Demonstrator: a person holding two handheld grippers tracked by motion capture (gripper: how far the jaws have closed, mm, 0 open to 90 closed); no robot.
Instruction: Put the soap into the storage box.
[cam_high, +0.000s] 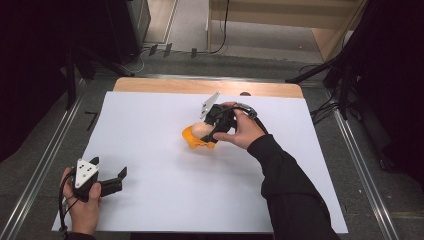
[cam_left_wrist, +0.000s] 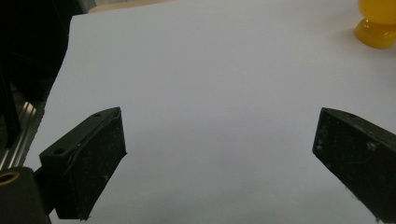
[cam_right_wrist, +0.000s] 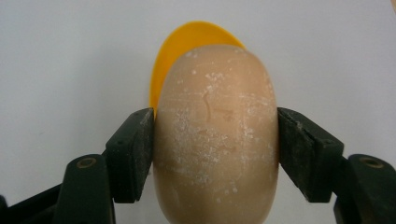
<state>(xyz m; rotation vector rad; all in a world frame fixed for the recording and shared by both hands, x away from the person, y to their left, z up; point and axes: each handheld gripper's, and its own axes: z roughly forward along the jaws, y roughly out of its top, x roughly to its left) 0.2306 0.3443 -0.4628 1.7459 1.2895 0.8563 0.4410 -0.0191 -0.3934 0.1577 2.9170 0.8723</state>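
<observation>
A tan egg with white speckles sits between my right gripper's two black jaws, which press on both its sides. Behind and under it is an orange egg cup. From above, the egg rests over the orange cup near the middle of the white sheet, with the right gripper shut on it. My left gripper lies open at the sheet's near left corner, nothing between its jaws. The left gripper view has the orange cup's foot far off at top right.
A white sheet covers a wooden table. Metal rails run along both sides. Dark stands and cables crowd the right; a cabinet and floor cables lie beyond the far edge.
</observation>
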